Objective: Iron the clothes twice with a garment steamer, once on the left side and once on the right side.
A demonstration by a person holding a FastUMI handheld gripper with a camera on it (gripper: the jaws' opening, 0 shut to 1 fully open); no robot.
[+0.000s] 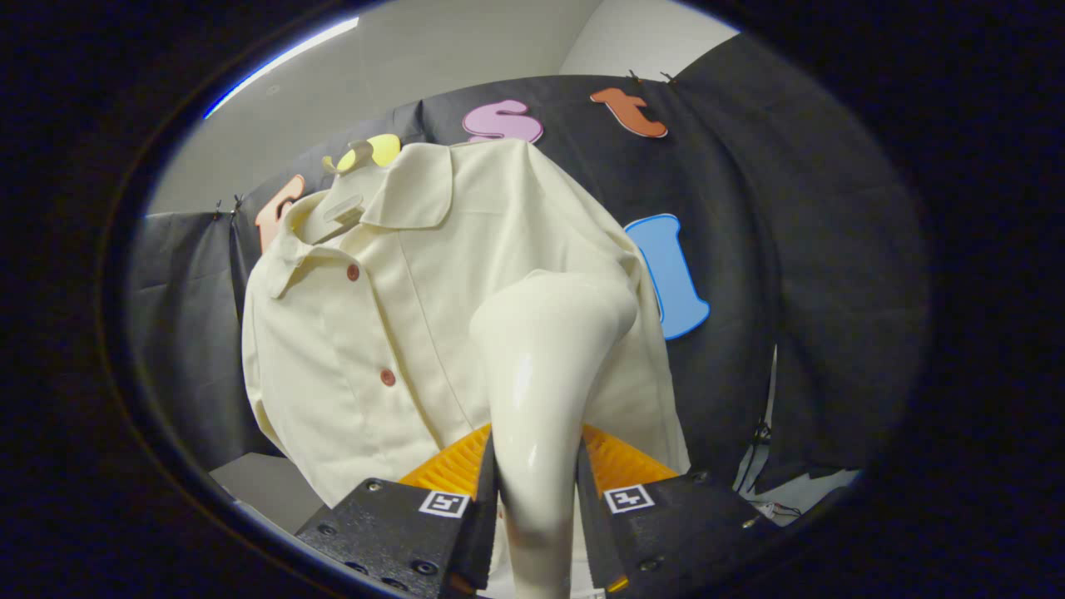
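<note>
Cream plastic, your garment steamer [549, 374] stands upright, its handle pinched on both sides by the gripper [537, 507]. Its head meets the cream shirt [391, 333] hanging just beyond, on the shirt's button-free half, so each pass runs lengthwise.

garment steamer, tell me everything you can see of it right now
The garment steamer is a glossy cream-white plastic body, smooth and rounded. Its narrow handle stands upright between the fingers of the gripper, which press on it from both sides. Above them it widens into a bulbous head that leans toward the cream button-up shirt hanging just beyond. The head overlaps the shirt's front beside the button placket; whether it touches the fabric cannot be told. Its lower end is hidden below the fingers.
</note>
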